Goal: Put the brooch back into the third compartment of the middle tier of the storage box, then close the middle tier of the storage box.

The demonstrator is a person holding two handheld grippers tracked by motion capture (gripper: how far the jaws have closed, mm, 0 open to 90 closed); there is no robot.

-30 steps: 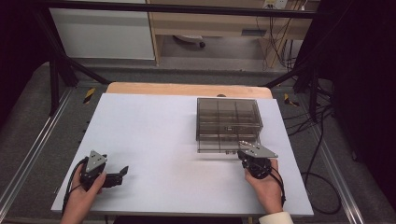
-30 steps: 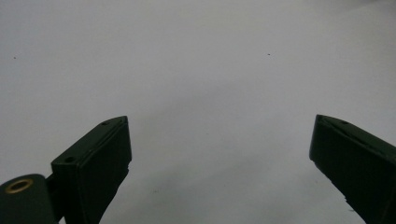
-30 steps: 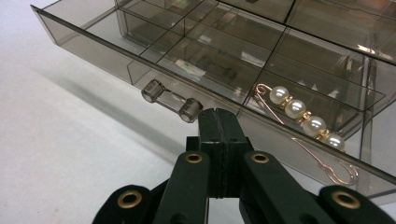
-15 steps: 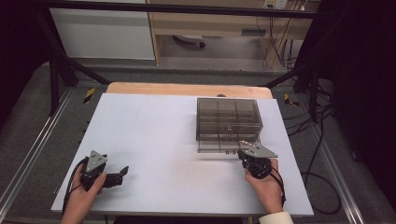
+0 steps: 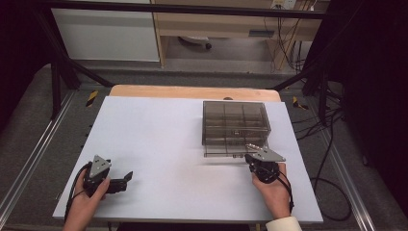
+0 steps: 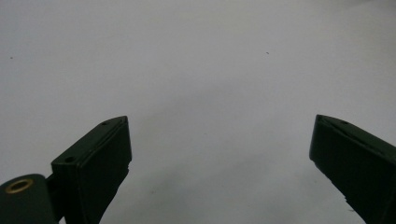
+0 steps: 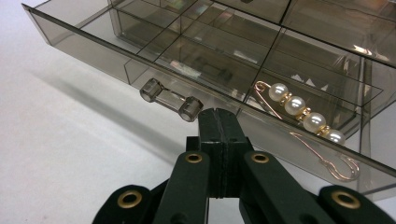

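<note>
We see the smoky transparent plastic drawer box (image 5: pixel 235 127) on the white table (image 5: pixel 163 139), right of centre, its drawer (image 7: pixel 154 51) slid partly out. A gold pearl-beaded safety pin (image 7: pixel 303 119) lies inside. Our right gripper (image 7: pixel 217 116), jaws pressed together and empty, sits just beside the clear handle (image 7: pixel 171 99). Our left gripper (image 6: pixel 219 154) gapes wide, holding nothing.

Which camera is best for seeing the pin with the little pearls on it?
The right gripper view: the pearl pin lies close up in a compartment of the clear drawer, every bead plain. In the high view the drawer box is far off, and the pin is too small to tell.
</note>
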